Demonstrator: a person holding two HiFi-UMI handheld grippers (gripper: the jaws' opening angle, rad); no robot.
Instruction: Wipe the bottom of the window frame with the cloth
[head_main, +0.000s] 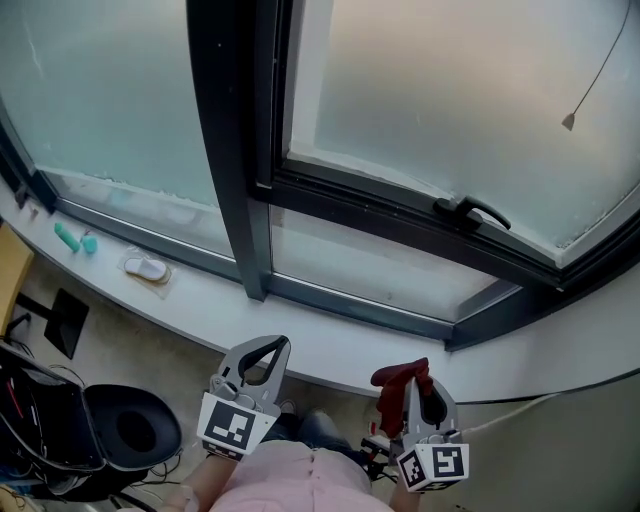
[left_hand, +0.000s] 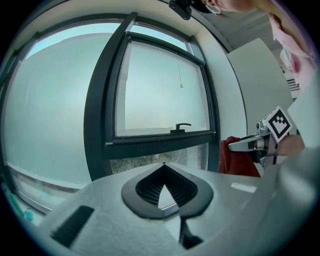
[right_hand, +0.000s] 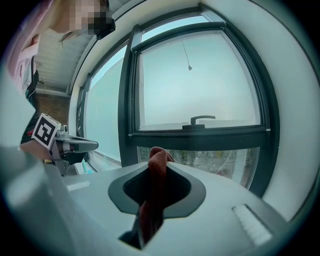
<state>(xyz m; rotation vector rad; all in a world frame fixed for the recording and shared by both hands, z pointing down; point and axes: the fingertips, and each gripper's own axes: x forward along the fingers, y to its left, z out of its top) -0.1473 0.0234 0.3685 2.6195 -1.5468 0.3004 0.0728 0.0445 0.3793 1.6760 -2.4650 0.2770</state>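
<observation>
A dark red cloth (head_main: 398, 376) is bunched between the jaws of my right gripper (head_main: 412, 384), which is shut on it just below the white sill (head_main: 330, 345). In the right gripper view the cloth (right_hand: 157, 167) sticks up through the closed jaws of that gripper (right_hand: 159, 161). My left gripper (head_main: 274, 344) hangs beside it to the left, shut and holding nothing; its tips meet in the left gripper view (left_hand: 163, 165). The dark bottom rail of the window frame (head_main: 350, 308) runs above the sill, apart from both grippers.
A black window handle (head_main: 470, 211) sits on the upper sash. Two teal items (head_main: 70, 238) and a small white object in a wrapper (head_main: 148, 268) lie on the sill at left. A black chair (head_main: 128, 430) stands below left. A cable (head_main: 540, 398) runs at right.
</observation>
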